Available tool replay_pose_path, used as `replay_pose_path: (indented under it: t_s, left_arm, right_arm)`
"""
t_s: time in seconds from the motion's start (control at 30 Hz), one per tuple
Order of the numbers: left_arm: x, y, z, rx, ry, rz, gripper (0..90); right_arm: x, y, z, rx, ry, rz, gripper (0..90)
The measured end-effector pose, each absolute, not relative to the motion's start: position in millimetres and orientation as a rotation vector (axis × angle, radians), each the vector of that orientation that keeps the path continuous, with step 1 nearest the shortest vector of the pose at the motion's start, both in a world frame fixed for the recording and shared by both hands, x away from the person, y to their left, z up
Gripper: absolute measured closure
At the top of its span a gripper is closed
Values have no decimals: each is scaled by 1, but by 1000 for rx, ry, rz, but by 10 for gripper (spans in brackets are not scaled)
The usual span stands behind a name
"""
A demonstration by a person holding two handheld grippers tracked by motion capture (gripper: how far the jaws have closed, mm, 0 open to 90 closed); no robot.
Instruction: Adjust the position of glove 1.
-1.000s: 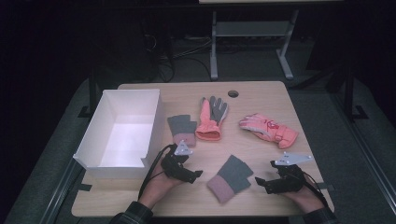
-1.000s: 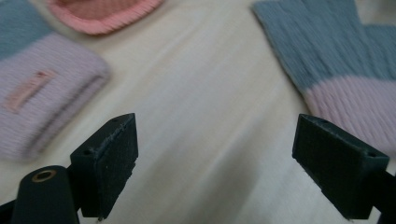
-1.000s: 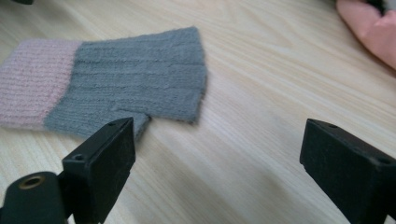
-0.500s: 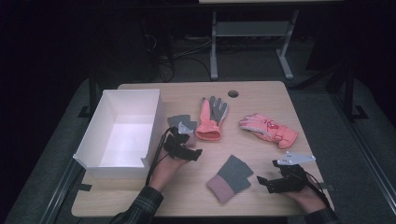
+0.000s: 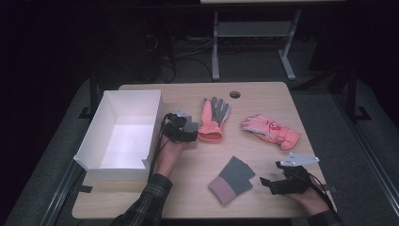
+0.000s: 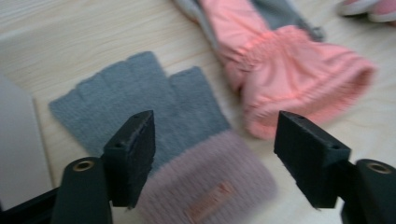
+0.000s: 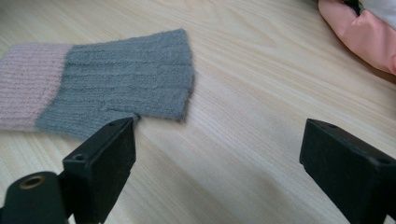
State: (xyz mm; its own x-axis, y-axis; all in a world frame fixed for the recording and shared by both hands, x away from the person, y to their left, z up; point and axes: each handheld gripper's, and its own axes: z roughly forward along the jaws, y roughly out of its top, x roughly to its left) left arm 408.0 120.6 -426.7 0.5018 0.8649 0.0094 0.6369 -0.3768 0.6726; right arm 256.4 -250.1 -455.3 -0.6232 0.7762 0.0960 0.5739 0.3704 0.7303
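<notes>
A grey fingerless knit glove with a pink cuff [image 6: 168, 140] lies beside the white box [image 5: 109, 117]. My left gripper [image 5: 185, 125] hovers over this glove, open, its jaws standing either side of the cuff [image 6: 215, 154]. Just to its right lies a pink and grey work glove [image 5: 212, 118], whose pink cuff [image 6: 299, 79] is close to my right jaw. A second knit glove [image 5: 232, 180] lies near the front edge. My right gripper [image 5: 265, 182] is open beside it on the table, and the glove's grey end [image 7: 126, 79] sits ahead of its left jaw.
A padded pink glove [image 5: 271, 131] lies at the right of the table. A round cable hole [image 5: 235, 94] is near the far edge. The white box is open on top with tall walls. Dark floor and a metal frame [image 5: 254, 33] lie beyond.
My left gripper has moved forward from near the front edge to over the knit glove by the box. The right gripper has hardly moved.
</notes>
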Motion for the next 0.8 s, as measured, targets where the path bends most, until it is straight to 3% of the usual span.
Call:
replay_pose_path:
  t_s: [0.4,0.63,0.8]
  left_arm:
    - [431,118,-446,2127,1346,541,504]
    - [436,120,-457,2119,1389,500,556]
    - [436,120,-456,2141,1378,500,700]
  right_arm:
    - [256,-250,-455,1198,2376,1100,105]
    - [256,-250,-455,1202,2376,1100,105]
    - [256,-251,-455,1204,2372,1097,105]
